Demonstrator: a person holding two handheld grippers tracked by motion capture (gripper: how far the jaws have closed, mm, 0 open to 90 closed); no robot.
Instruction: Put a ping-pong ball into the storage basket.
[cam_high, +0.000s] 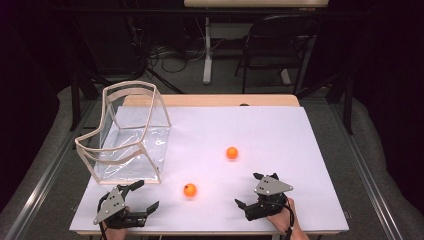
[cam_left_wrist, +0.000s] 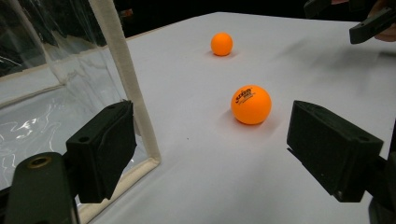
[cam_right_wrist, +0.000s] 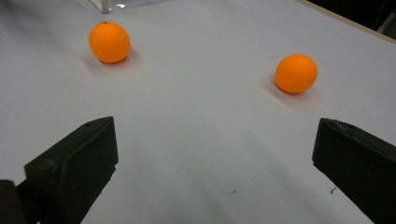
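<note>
Approach stage, nothing picked up yet. Near ball (cam_high: 189, 190) on the white sheet, just right of the clear bag (cam_high: 127, 135), ahead of the left gripper (cam_high: 141, 197); far ball (cam_high: 231, 153) farther up the table, ahead of the right gripper (cam_high: 249, 190). Both sets of jaws spread wide, holding and touching nothing. Next, probably: advance left until the near ball sits between the jaws, then close gently to keep it from rolling off.

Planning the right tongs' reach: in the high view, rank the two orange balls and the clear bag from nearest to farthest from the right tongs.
From the right tongs:
1. Far ball, ahead.
2. Near ball, leftward; close to call with the first.
3. Clear bag, far left.
</note>
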